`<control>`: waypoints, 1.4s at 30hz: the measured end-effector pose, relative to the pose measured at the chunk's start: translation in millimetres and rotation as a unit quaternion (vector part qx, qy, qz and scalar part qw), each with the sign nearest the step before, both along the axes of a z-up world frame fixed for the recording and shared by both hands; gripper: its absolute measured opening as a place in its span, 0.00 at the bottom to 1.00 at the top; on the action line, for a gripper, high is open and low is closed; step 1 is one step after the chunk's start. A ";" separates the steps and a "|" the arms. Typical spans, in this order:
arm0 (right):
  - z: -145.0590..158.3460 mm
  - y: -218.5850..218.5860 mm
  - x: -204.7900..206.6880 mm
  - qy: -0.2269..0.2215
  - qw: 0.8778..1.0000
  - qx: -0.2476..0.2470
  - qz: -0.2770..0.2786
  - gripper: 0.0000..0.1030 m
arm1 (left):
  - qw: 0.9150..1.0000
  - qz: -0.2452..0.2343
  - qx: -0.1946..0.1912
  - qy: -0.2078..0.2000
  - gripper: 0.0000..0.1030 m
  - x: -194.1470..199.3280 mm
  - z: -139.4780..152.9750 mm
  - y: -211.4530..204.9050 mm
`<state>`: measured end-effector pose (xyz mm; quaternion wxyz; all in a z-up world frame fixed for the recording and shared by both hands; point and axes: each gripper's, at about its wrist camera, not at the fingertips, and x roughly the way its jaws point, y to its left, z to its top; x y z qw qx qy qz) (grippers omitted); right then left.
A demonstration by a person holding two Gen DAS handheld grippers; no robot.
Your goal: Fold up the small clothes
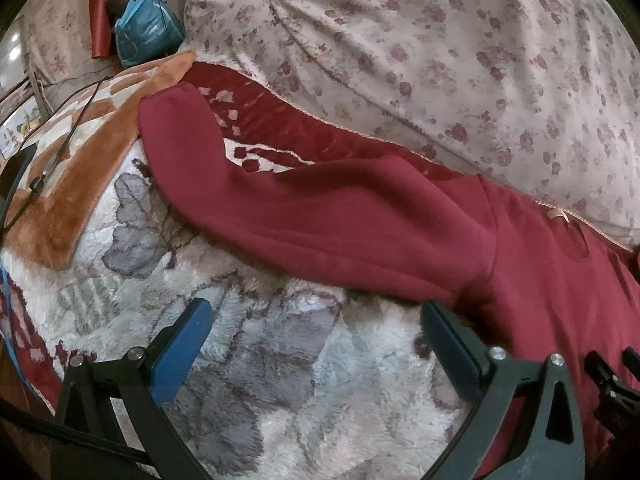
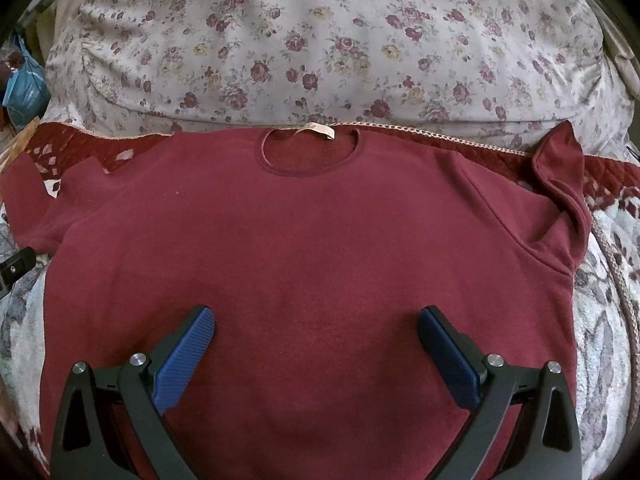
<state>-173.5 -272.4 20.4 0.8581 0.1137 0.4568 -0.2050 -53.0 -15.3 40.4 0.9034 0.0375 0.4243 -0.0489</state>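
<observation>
Big pale quilt w/ dark-red rose print (image 2: 320, 40) bulges across the far side in both views. Under everything lies a fluffy white-grey plush blanket w/ leaf pattern (image 1: 280, 380), w/ a dark-red quilted border strip (image 2: 608, 176) along its far edge, next to the quilt.

Maroon long-sleeve fleece sweatshirt (image 2: 304, 232) lies flat on the blanket, face up, round neck toward the quilt, small cream label (image 2: 318, 130) at the collar. Its one sleeve (image 1: 280, 208) stretches out straight to the side over the blanket; the other sleeve (image 2: 560, 176) is bunched & folded up near the shoulder.

Right gripper (image 2: 316, 344) hangs over the lower chest of the sweatshirt, blue pads (image 2: 184, 356) wide apart, nothing between them; contact w/ cloth hard to tell. Left gripper (image 1: 316, 344) is over bare blanket just beside the armpit, jaws spread too, empty.

Orange-brown plush blanket corner (image 1: 76, 184) lies beyond the sleeve cuff, black cable (image 1: 60, 132) across it. Blue plastic bag (image 1: 144, 32) sits far off, probably on the floor.
</observation>
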 end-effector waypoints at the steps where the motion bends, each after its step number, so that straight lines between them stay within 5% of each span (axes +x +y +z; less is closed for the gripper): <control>1: 0.0 0.2 0.0 0.000 1.000 0.000 0.000 1.00 | 1.000 0.000 0.000 0.000 1.00 0.2 0.1 0.2; 13: -1.0 -0.4 1.1 -0.001 1.000 0.002 0.000 1.00 | 0.999 0.024 -0.027 0.004 1.00 12.0 7.1 21.1; 26: -2.7 -1.2 -1.4 -0.013 1.000 0.011 0.001 1.00 | 0.983 0.183 0.004 -0.017 0.99 124.7 33.8 114.9; 31: -2.8 0.5 -2.0 -0.014 1.000 0.012 0.001 1.00 | 0.981 0.190 0.030 -0.008 0.70 167.8 20.1 123.7; 32: -2.8 0.4 -1.7 -0.014 1.000 0.012 0.001 1.00 | 0.981 0.190 0.044 -0.010 0.60 172.9 17.5 122.5; 34: -3.1 0.3 -2.0 -0.014 1.000 0.012 0.001 1.00 | 0.984 0.172 0.053 -0.011 0.21 181.3 14.4 117.2; 35: -3.1 0.2 -1.8 -0.014 1.000 0.013 0.001 1.00 | 0.984 0.169 0.052 -0.004 0.13 183.0 13.4 116.9; 42: -3.7 1.1 -1.4 -0.016 1.000 0.013 0.000 1.00 | 0.996 0.083 -0.033 -0.025 0.08 143.2 54.5 82.4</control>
